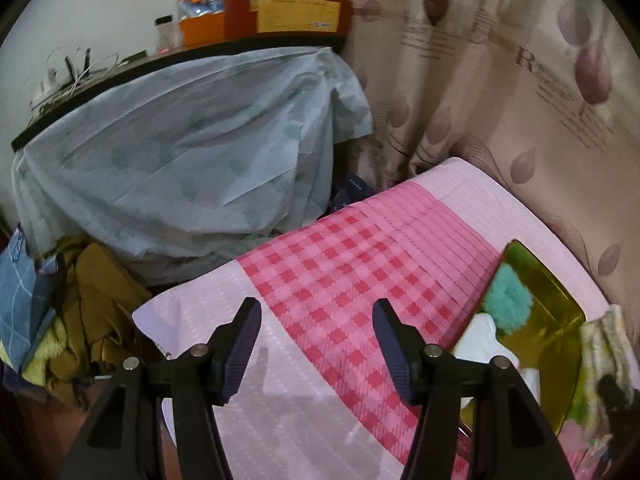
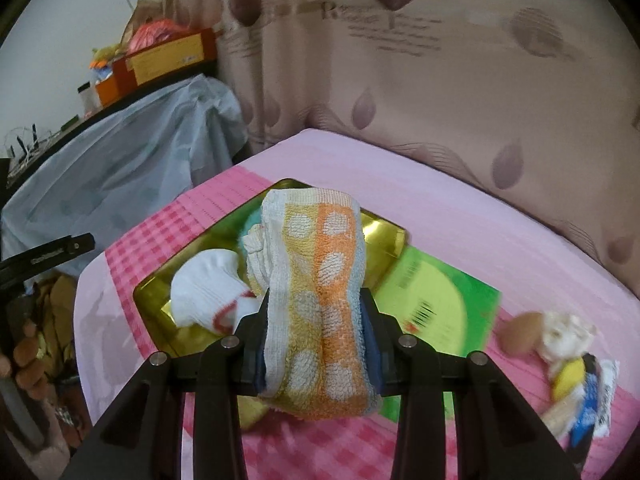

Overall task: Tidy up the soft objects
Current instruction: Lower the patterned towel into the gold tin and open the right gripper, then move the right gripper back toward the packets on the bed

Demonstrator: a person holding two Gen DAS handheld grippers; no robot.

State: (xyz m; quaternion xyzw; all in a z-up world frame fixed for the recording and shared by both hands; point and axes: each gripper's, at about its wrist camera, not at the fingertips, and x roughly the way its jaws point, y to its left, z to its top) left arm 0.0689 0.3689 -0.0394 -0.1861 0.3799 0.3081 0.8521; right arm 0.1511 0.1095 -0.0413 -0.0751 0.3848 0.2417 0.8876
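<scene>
Two grippers work over a bed point(image 2: 460, 208) covered in a pink sheet with a red-pink checked band.

Left wrist view, far left: heap of mustard and blue clothes point(image 1: 80, 312) beside the bed. Behind it a pale blue-green sheet point(image 1: 180, 152) drapes down from a dark shelf point(image 1: 120, 68); on the shelf sit cables, an orange box point(image 1: 202, 28) and a red-and-yellow carton point(image 1: 288, 14). Left gripper point(image 1: 316, 348) hovers above the checked band, jaws spread wide, nothing between them. Right of it, a yellow translucent tray point(image 1: 556, 304) lies on the bed with a teal fluffy pom-pom point(image 1: 508, 300) and something white inside. Beige leaf-print curtain point(image 1: 500, 100) hangs behind.

Right wrist view, left edge: part of the left gripper and fingers point(image 2: 28, 356) of the person's hand, blurred. Middle: right gripper point(image 2: 316, 320), jaws pinching a rolled towel point(image 2: 316, 280) with yellow, orange and pale blue stripes and white dots; towel is held up above the tray point(image 2: 384, 236), not touching it. In the tray, left of the towel, a white sock point(image 2: 208, 292) with red trim; the teal thing is mostly hidden behind the towel. Just right of the tray, touching its edge, a green booklet point(image 2: 440, 304) with a barcode lies flat. Far right: small plush toy point(image 2: 564, 344), cream, brown, yellow and blue, lying on the sheet, well apart from the tray.
</scene>
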